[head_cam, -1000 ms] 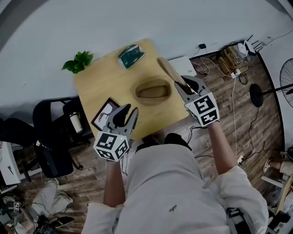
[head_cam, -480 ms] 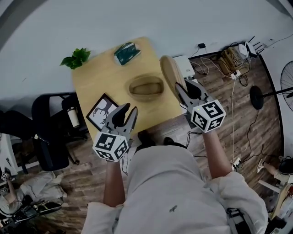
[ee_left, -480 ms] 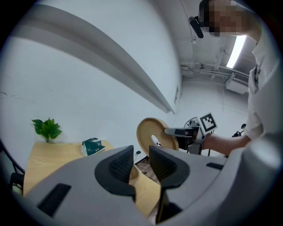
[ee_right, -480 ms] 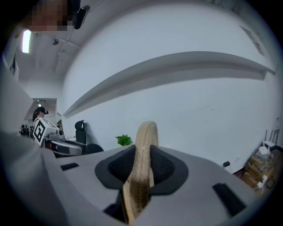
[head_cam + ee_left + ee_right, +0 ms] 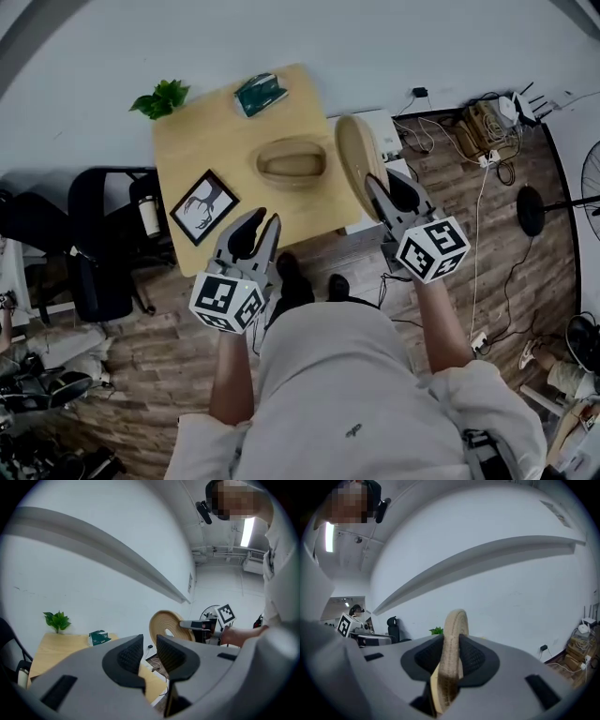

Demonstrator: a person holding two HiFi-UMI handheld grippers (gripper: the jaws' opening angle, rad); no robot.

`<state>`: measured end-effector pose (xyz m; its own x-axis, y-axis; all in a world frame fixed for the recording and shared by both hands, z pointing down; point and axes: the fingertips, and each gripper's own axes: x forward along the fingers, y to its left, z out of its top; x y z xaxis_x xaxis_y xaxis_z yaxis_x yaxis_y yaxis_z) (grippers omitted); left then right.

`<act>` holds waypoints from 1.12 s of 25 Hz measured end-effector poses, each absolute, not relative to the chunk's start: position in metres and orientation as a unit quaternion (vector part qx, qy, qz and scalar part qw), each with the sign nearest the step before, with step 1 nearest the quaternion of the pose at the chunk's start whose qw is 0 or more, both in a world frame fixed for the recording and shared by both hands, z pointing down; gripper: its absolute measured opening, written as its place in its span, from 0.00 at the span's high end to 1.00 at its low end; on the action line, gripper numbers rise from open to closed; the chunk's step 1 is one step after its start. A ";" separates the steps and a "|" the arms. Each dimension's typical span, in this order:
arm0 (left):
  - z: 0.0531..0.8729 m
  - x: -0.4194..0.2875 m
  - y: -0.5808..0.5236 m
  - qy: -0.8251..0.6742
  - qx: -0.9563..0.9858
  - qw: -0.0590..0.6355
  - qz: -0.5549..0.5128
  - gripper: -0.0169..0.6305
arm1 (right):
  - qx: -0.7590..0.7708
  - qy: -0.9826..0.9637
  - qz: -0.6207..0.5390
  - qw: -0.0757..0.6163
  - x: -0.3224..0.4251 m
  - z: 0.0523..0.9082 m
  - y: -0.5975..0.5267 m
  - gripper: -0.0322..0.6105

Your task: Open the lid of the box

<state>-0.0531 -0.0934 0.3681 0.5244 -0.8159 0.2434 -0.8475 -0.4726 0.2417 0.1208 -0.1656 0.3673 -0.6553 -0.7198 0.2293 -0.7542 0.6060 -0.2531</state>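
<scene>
The oval woven lid (image 5: 353, 155) is held on edge, right of centre, clamped between the jaws of the right gripper (image 5: 384, 184). It is clear of the oval tan box (image 5: 292, 161), which stands uncovered on the light wooden table (image 5: 202, 141). The opening is judged done. The left gripper (image 5: 263, 221), lower left, is empty; its jaws have just been closing to a narrow gap.

A light wooden table (image 5: 208, 141) stands against a white wall (image 5: 375, 37). Left of the table is a black office chair (image 5: 94, 239), right of it tangled cables (image 5: 469, 127), and beneath it wood-plank floor (image 5: 141, 375).
</scene>
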 end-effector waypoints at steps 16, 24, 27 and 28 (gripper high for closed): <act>0.367 0.005 -0.017 -0.533 0.829 0.168 0.035 0.91 | 0.360 -0.918 0.157 0.059 0.168 0.378 -0.089 0.80; 0.373 0.026 0.004 -0.527 0.833 0.165 0.026 0.94 | 0.355 -0.921 0.149 0.058 0.184 0.379 -0.068 0.81; 0.377 0.028 0.006 -0.525 0.834 0.167 0.028 0.94 | 0.358 -0.920 0.146 0.059 0.186 0.377 -0.064 0.81; 0.379 0.028 0.006 -0.526 0.833 0.169 0.028 0.94 | 0.357 -0.921 0.145 0.058 0.187 0.376 -0.062 0.81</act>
<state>0.0278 0.0056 0.3786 0.4454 -0.8669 0.2240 -0.8857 -0.3900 0.2519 0.1868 -0.0622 0.3755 -0.7388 -0.6404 0.2102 -0.6740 0.7031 -0.2268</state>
